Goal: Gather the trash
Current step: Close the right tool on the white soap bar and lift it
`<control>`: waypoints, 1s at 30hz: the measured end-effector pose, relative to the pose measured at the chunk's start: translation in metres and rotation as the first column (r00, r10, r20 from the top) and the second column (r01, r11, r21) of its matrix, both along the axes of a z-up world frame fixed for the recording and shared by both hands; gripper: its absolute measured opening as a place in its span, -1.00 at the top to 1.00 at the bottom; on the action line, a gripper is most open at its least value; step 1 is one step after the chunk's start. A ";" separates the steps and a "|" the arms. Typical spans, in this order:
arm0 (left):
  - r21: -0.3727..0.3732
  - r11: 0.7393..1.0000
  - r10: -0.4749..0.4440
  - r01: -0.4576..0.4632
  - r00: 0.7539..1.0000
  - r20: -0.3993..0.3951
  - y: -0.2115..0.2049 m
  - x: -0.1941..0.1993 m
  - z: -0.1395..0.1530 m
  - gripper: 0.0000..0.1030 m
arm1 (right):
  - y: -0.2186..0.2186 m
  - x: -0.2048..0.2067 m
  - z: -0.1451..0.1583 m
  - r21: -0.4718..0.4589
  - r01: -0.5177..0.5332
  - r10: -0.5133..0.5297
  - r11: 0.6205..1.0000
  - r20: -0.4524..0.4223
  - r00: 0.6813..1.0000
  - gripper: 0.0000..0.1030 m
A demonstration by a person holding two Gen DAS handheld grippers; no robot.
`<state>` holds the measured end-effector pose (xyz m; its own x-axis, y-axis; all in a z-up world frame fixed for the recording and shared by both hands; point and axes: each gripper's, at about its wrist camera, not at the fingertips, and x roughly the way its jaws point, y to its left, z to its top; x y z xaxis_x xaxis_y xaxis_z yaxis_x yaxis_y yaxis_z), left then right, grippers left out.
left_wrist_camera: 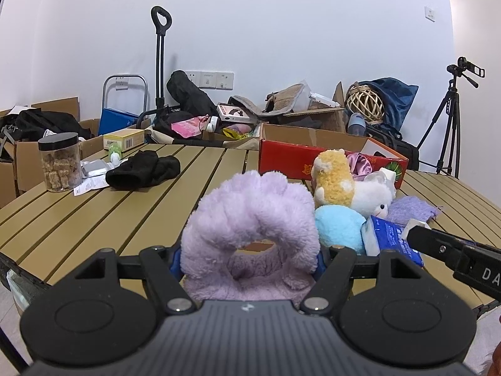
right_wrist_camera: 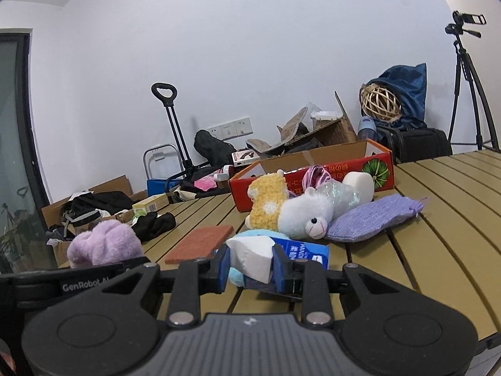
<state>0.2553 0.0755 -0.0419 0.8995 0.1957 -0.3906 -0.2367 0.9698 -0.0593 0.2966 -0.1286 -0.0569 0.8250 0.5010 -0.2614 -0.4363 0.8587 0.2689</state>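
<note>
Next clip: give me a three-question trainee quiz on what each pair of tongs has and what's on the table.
1. True or false: the left tongs grip the purple fluffy item.
2. What do the right tongs clamp: A) blue-and-white tissue pack, B) black cloth, C) red box?
3. Which colour is the flat pouch beside the white plush?

Key: 1 true; 2 A; 3 purple.

Bare table (left_wrist_camera: 103,219) left of plush toys (left_wrist_camera: 347,188)
</note>
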 end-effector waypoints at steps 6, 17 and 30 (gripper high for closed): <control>-0.001 1.000 -0.014 0.014 1.000 0.006 -0.005 -0.003 0.002 -0.40 | -0.007 -0.006 0.000 -0.015 -0.005 0.005 1.000 0.001 1.000 0.47; 0.006 0.999 -0.040 0.040 0.999 0.023 -0.016 -0.022 0.007 -0.40 | -0.021 -0.028 0.002 -0.042 -0.010 0.011 0.999 0.010 1.000 0.47; 0.002 0.996 -0.093 0.093 0.995 -0.020 -0.033 -0.061 0.003 -0.40 | -0.033 -0.064 0.004 -0.076 -0.001 -0.001 0.997 -0.029 1.000 0.47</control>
<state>0.1940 0.0426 -0.0385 0.9060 0.1130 -0.4080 -0.1467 0.9878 -0.0523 0.2325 -0.1614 -0.0531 0.8163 0.4790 -0.3227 -0.4293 0.8770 0.2157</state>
